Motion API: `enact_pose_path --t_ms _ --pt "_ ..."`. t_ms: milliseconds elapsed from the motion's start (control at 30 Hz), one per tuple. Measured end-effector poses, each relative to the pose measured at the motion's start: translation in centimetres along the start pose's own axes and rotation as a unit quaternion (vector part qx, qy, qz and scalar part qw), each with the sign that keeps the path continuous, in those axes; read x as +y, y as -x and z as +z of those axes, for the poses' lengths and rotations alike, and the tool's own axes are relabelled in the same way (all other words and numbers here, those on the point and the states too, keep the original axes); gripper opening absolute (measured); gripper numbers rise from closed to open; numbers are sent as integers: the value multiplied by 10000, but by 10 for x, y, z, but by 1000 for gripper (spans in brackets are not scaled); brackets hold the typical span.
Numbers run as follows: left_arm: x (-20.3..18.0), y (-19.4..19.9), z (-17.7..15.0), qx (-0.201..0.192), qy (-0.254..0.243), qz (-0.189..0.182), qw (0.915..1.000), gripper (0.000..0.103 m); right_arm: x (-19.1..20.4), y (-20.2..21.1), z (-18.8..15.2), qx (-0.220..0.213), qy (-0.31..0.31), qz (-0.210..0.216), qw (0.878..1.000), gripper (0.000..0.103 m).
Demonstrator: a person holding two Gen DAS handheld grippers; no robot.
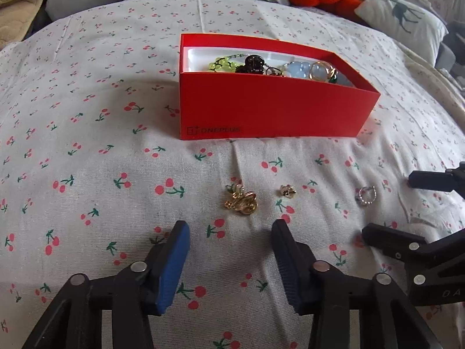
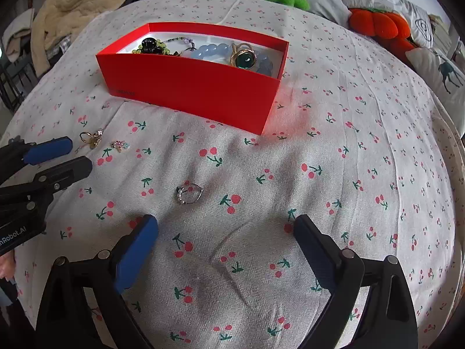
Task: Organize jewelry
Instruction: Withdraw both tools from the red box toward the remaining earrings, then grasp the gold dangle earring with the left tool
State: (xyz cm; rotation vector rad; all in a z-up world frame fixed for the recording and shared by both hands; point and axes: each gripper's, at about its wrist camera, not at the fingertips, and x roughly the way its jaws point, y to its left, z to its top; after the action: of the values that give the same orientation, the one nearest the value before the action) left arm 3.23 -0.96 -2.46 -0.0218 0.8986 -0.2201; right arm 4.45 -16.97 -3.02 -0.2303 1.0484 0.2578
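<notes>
Nearest my left gripper (image 1: 231, 226), fingers apart and empty, lies the gold brooch (image 1: 241, 201) on the cherry-print bedspread (image 1: 87, 145); a small gold earring (image 1: 287, 190) sits just beside it. My right gripper (image 2: 225, 226), likewise spread wide with nothing between its fingers, hovers low over the pearl ring (image 2: 189, 194). Both grippers are pitched forward and down toward the cloth, side by side. Beyond them stands the red box (image 2: 191, 87), already holding beads, a hair clip and a green-stone ring (image 2: 244, 58). I judge the three loose pieces light, rigid and slippery, apt to sink into the soft fabric; the ring is best pinched across its band, the brooch across its broad body, with a gentle closing force.
</notes>
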Motion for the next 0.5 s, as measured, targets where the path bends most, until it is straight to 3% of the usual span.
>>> enact_pose_path --t_ms 267,400,500 --pt "1 -6 8 65 789 -148 9967 41 -1 0 -2 -21 21 0 10000 97" --pt "-1 -10 11 105 1049 -90 9944 29 -1 0 -2 -24 20 -1 10000 98" --pt "-3 -10 12 115 1102 41 9938 12 0 0 -2 -28 38 4 10000 98"
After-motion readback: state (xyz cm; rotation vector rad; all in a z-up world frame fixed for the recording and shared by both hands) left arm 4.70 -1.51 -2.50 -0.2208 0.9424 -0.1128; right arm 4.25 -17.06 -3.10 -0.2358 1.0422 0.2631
